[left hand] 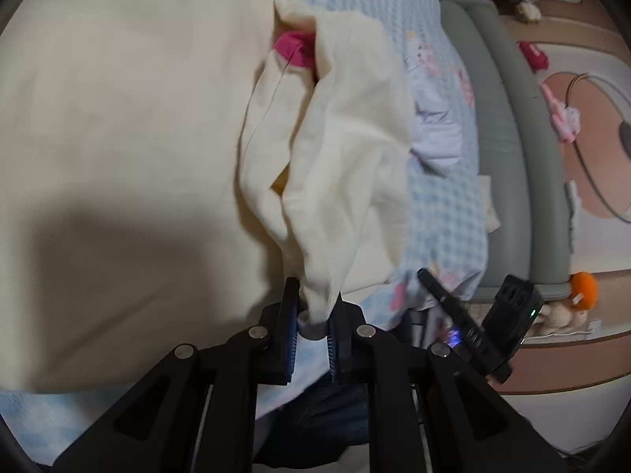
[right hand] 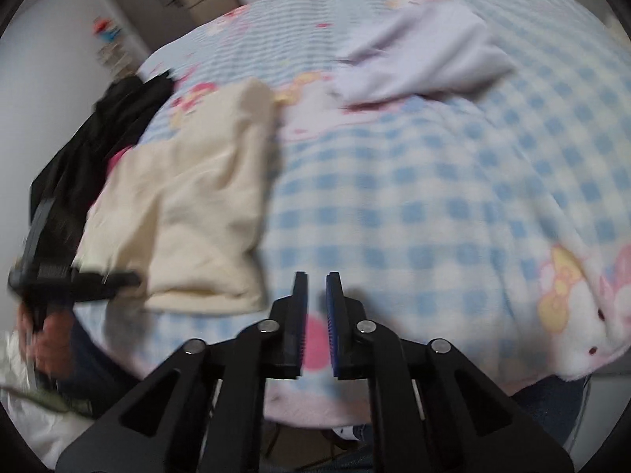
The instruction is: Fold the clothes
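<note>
A cream garment (left hand: 118, 118) with pink trim (left hand: 294, 51) fills the left wrist view, spread over the bed. My left gripper (left hand: 315, 303) is shut on a bunched corner of it, and the fabric rises from the jaws in folds. In the right wrist view the same cream garment (right hand: 189, 205) lies partly folded at the left of the bed. A hand (right hand: 47, 339) holds the left gripper (right hand: 98, 282) at its near edge. My right gripper (right hand: 316, 280) hovers over the blue checked blanket (right hand: 414, 205), jaws a little apart with nothing between them.
A lilac garment (right hand: 426, 51) lies crumpled further back on the bed, and a black garment (right hand: 110, 130) lies beyond the cream one. The bed's grey padded edge (left hand: 508, 138) runs along the right, with toys and an orange plush (left hand: 583, 287) on the floor beyond.
</note>
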